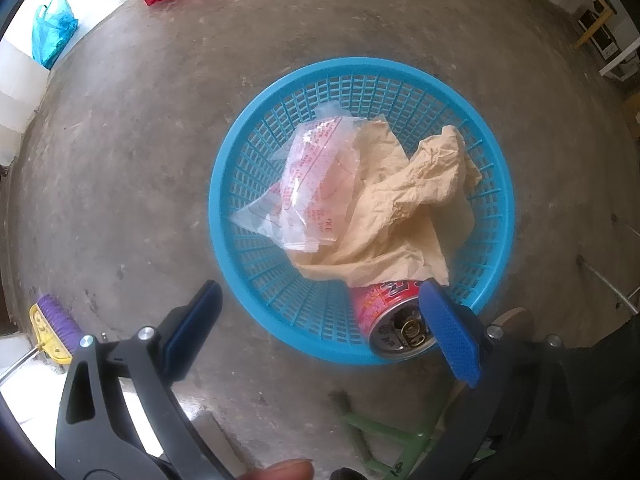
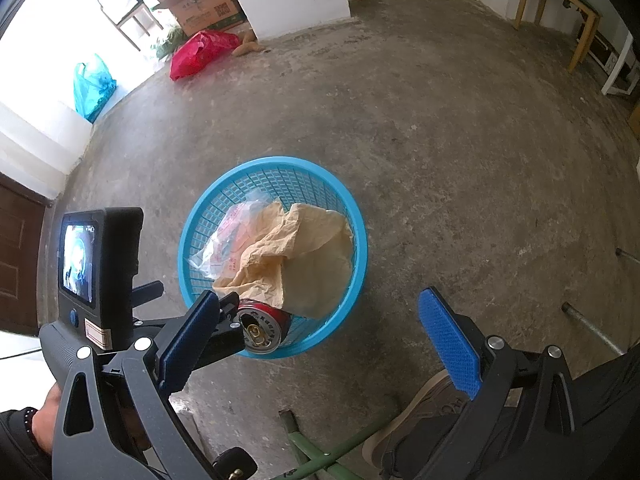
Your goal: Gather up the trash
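Red can (image 1: 394, 322) seen lying on its side inside blue basket (image 1: 256, 152), against near rim, top end turned toward camera. Can partly covered by crumpled tan paper (image 1: 404, 200); clear printed plastic bag (image 1: 312, 184) laid beside paper. Basket set on concrete floor (image 1: 140, 140).

Left gripper (image 1: 320, 326) held wide open above near rim, nothing gripped; right-hand finger seen just beside can.

Right gripper (image 2: 320, 332) held wide open, empty, near basket.

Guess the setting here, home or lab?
Probably a home's utility or entry room: bare concrete floor, a cardboard box and filled plastic bags against the wall, a broom near the doorway.
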`<state>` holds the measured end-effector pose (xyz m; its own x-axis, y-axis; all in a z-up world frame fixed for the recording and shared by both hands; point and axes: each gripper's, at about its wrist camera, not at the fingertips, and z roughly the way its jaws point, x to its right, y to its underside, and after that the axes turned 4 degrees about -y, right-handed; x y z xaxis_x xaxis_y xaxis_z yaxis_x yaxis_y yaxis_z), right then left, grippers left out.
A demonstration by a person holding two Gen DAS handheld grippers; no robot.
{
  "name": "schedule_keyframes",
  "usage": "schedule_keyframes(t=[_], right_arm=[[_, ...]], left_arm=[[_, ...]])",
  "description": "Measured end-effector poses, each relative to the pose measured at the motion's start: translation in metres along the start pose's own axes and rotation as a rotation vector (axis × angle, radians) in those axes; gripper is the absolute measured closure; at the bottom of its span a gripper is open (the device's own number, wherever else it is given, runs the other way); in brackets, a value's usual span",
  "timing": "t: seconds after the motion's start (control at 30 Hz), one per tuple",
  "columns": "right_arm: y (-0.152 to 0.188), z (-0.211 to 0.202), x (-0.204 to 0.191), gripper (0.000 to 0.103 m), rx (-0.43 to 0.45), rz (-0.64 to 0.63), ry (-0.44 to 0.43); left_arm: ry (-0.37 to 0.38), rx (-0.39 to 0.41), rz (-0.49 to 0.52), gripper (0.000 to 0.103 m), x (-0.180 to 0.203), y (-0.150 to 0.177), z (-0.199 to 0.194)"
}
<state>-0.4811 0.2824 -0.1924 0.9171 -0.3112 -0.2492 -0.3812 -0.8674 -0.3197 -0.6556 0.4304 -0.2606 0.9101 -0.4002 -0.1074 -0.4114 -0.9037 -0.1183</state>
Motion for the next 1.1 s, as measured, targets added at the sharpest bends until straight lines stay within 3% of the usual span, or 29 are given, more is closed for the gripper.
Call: schedule_keyframes(t=[1.1], right_arm=[[0.0, 0.001, 0.001, 0.006, -0.004, 0.001, 0.003]], left_arm=[[0.012, 0.0, 0.028, 0.008, 0.01, 0.004, 0.003]])
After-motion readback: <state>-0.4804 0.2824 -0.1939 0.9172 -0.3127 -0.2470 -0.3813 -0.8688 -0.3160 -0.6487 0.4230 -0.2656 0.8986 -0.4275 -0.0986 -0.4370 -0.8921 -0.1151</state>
